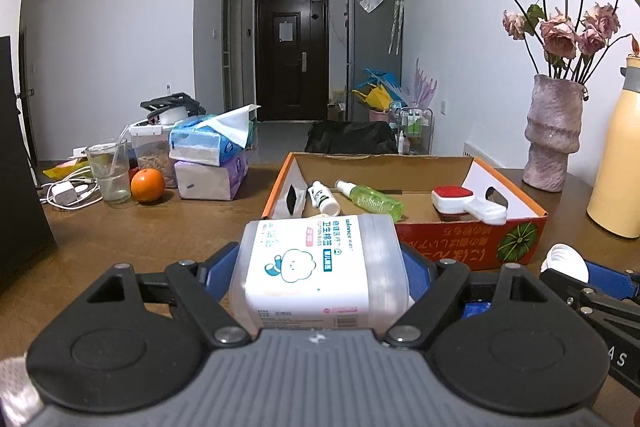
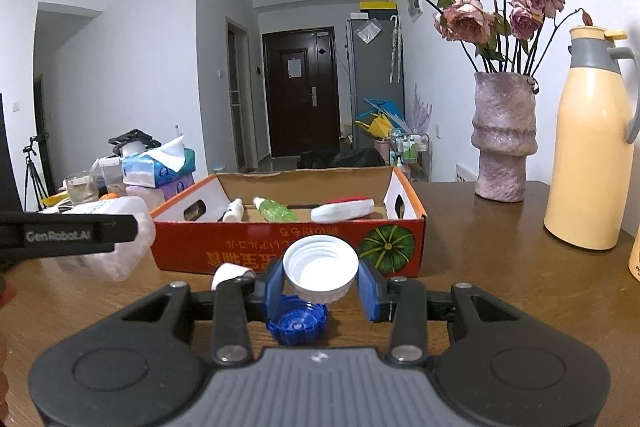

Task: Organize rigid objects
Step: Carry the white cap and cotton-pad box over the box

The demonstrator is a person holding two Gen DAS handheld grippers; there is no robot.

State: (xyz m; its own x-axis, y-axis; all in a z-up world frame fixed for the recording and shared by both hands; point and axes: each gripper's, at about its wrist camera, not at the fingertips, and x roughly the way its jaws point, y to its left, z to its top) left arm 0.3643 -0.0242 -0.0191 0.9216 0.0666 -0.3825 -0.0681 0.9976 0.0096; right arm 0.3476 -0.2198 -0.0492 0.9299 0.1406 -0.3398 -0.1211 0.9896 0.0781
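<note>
Left tongs: left gripper [image 1: 320, 275] is spread wide and pinches a clear plastic box of cotton swabs [image 1: 320, 271] between its blue pads [image 1: 218, 265]; the box is lifted off the table, just in front of the cardboard box.
Right tongs: right gripper [image 2: 320, 281] is drawn close and pinches a white bottle cap [image 2: 320, 267] by its ribbed rim, hollow side facing the camera.
Under the right tongs: a blue cap [image 2: 298, 323] lies on the table below the white one; a second small white cap [image 2: 230, 273] sits just to its left.
Surface: brown wooden table [image 2: 480, 267], glossy, with reflections.
Cardboard box: orange-red box [image 2: 288, 247] with a pumpkin picture, open on top, near the middle of the table; inside lie a small white bottle [image 1: 326, 197], a green spray bottle [image 1: 372, 201] and a white brush with a red top [image 1: 464, 203].
Right side of table: rough pink vase [image 2: 504, 139] of dried pink roses [image 2: 468, 15], and beside it a pale yellow thermos jug [image 2: 592, 147] with a grey handle.
Left side of table: stacked tissue packs [image 1: 212, 159], an orange [image 1: 147, 185], a drinking glass [image 1: 108, 169], a white charger with cable [image 1: 66, 193].
Room: white walls, a hallway leading to a dark brown door [image 1: 292, 59], a grey cabinet [image 1: 374, 43] to its right, a tripod [image 2: 32, 167] at far left.
</note>
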